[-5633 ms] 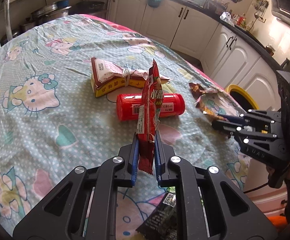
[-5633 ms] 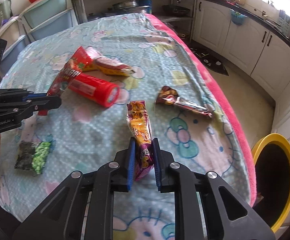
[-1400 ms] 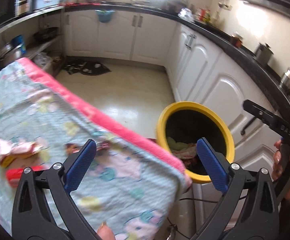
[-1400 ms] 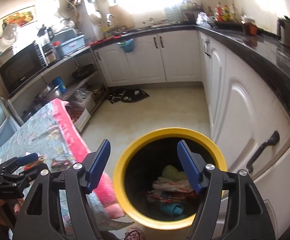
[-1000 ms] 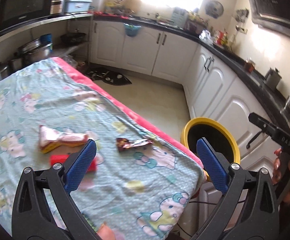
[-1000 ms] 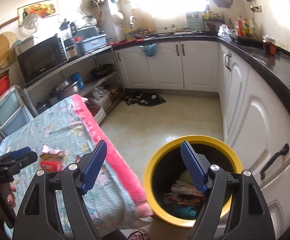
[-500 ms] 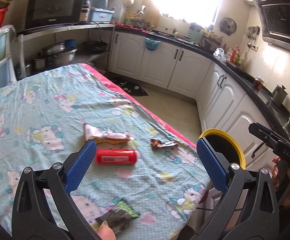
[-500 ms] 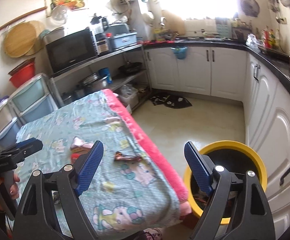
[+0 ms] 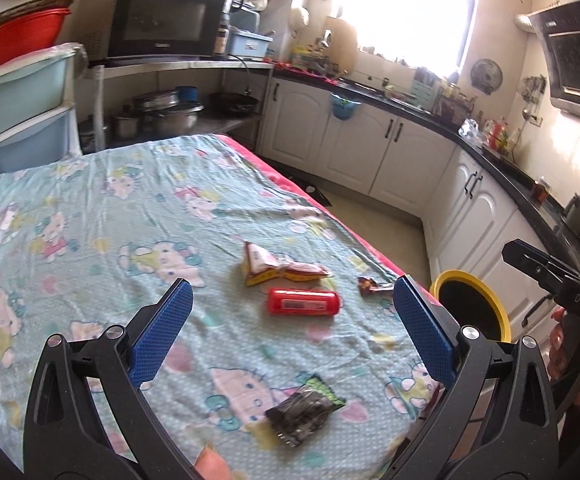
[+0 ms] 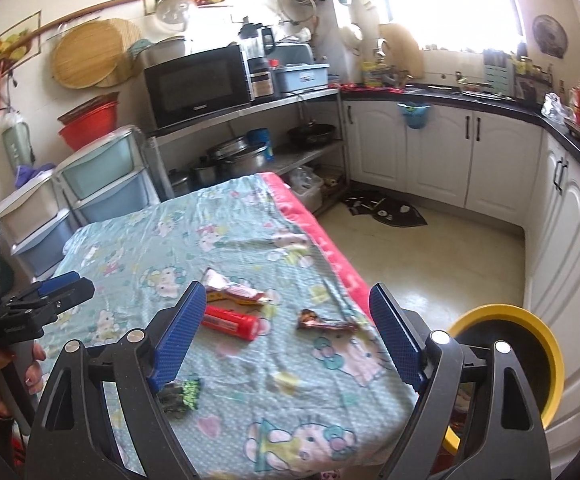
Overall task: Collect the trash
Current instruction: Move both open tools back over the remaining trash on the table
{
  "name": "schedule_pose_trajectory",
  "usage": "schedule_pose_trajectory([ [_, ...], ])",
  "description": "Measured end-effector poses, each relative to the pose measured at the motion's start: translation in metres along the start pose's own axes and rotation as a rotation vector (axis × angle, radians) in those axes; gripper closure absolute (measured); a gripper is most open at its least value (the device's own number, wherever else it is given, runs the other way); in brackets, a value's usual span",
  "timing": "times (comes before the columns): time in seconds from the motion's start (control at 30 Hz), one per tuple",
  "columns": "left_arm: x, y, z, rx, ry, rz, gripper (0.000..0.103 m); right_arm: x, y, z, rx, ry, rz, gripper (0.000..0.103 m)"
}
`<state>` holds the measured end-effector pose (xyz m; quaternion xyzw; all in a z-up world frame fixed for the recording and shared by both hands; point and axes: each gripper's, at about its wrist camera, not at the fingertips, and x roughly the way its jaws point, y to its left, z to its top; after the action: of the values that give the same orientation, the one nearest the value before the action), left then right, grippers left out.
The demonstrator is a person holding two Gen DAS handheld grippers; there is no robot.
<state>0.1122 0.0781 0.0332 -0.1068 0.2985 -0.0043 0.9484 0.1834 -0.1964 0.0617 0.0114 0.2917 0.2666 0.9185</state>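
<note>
Kitchen, white cabinets under a dark counter, microwave [image 10: 197, 84] on a steel shelf. Nearest, a table under a cartoon-cat cloth [image 9: 89, 216], pink hem along its far edge. Beside that hem, on the floor, a yellow-rimmed trash bin [image 9: 470, 308], dark inside. Left gripper [image 9: 292, 326] above the near end of the table, angled down, blue pads [image 9: 159, 332] spread wide, nothing between them. Right gripper [image 10: 285, 334] likewise gaping and empty, over the table corner close to the bin [image 10: 530, 344]. Four pieces of trash on the cloth: a red cylindrical pack [image 9: 302, 301] lying on its side near the middle; just behind it, a crumpled pink-and-yellow packet [image 9: 277, 266]; toward the pink hem, a small brown wrapper [image 9: 372, 285], apart from the others; at the near edge, a black-and-green packet [image 9: 304, 408], flat, alone. At the bottom rim of the left view, a fingertip [image 9: 209, 462].
</note>
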Motion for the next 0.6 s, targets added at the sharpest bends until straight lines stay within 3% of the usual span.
schedule_pose_trajectory([
  [0.37,-0.010,0.041,-0.016,0.006,0.018,0.072,0.011,0.020,0.048,0.002,-0.104,0.035,0.062,0.022],
  [0.6,0.002,0.051,-0.036,0.034,0.073,0.057,0.011,0.054,0.062,-0.002,-0.143,0.092,0.085,0.022],
])
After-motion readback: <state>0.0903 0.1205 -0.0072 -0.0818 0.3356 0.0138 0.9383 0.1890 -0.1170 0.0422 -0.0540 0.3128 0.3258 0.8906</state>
